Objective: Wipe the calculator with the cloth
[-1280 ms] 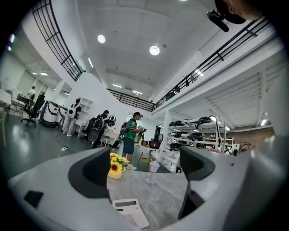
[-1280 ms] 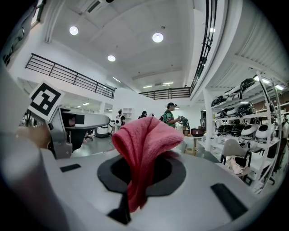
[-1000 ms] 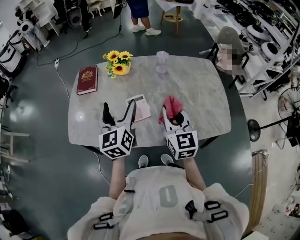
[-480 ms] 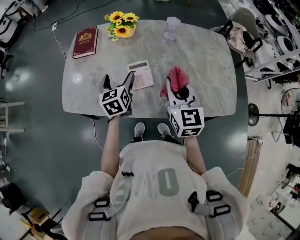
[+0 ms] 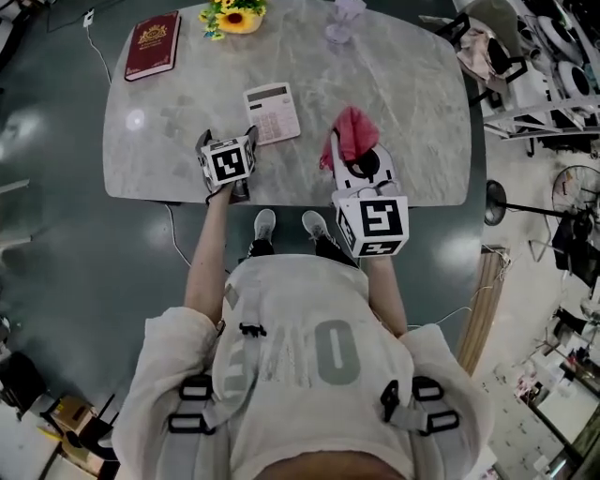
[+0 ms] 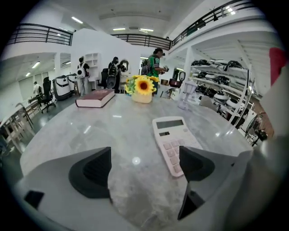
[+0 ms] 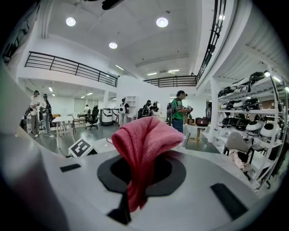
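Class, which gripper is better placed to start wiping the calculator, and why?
The right gripper: its jaws are shut on the pink towelling cloth, held just right of the white desk calculator. The left gripper is open and empty, near the calculator.

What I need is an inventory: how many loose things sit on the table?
4: calculator near the middle, red book at the far left corner, sunflowers right of it, clear glass further right along the far edge.
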Available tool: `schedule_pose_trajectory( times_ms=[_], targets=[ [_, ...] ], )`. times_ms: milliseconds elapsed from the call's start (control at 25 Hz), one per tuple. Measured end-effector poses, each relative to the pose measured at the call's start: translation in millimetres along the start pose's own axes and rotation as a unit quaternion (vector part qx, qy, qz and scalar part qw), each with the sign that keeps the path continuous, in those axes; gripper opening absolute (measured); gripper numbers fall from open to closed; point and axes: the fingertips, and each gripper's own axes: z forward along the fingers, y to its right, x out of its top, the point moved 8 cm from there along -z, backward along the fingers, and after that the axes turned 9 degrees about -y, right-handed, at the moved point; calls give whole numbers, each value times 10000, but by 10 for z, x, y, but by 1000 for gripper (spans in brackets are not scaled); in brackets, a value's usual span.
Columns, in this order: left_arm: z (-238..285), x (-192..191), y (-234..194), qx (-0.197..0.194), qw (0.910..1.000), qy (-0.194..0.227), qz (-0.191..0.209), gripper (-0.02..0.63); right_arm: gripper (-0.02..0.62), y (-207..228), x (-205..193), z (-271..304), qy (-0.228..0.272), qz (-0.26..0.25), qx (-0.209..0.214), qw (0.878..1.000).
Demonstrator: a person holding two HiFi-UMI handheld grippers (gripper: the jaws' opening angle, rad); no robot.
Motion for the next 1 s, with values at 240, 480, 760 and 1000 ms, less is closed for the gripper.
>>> schedule_pose_trajectory(
  times_ms=[240, 480, 760, 1000],
  targets=[
    [219, -90, -28, 131, 9993, -352, 31, 460, 55, 67, -73, -16, -137, -12, -142, 9998],
    [247, -162, -27, 127, 9978, -643, -112, 460, 55, 70, -133, -34, -265, -86, -193, 9994],
    [286, -183, -125, -211, 9953, -823, -470, 460, 55, -55, -158, 47, -399, -263, -100, 9988],
    [241, -220, -182, -228, 9958, -755, -460, 462, 55, -166, -146, 102, -470, -340, -15, 9983]
  ],
)
